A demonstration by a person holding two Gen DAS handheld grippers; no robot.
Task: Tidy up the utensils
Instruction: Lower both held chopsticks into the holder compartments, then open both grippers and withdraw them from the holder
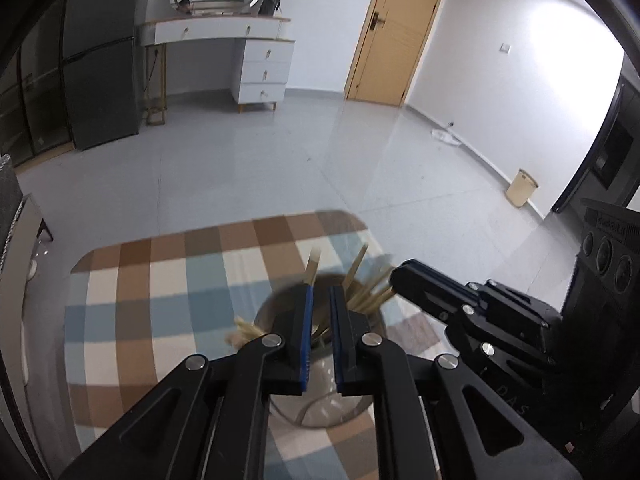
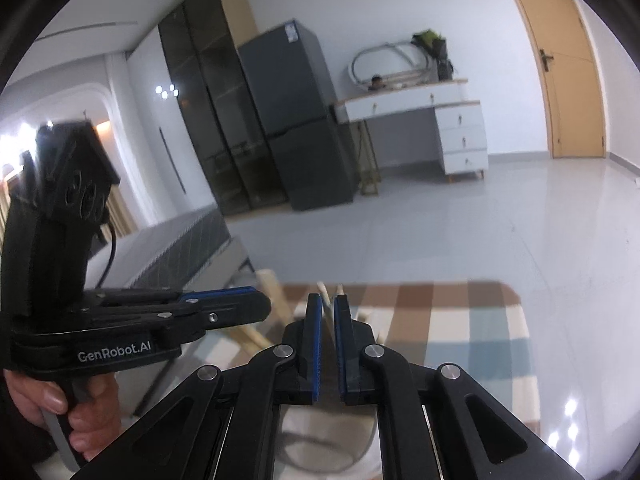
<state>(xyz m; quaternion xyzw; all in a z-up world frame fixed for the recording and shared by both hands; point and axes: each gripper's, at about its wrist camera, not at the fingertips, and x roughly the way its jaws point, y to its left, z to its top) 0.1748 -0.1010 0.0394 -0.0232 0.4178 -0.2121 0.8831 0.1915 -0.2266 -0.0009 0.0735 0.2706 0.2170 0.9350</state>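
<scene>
You get dim, soft frames: glare whitens the wall right of the door (image 1: 396,28), the chopsticks (image 1: 368,292) blur, edges bend darkly.

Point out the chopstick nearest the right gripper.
The pale chopstick standing upright between the right gripper's blue pads. The other chopsticks lean off to the sides, outside its jaws.

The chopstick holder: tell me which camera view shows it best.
The left wrist view. There the chopstick holder stands on the checked tablecloth, its rim and chopsticks visible around the left tongs. The right wrist view shows only part of its rim, low behind the right tongs.
</scene>
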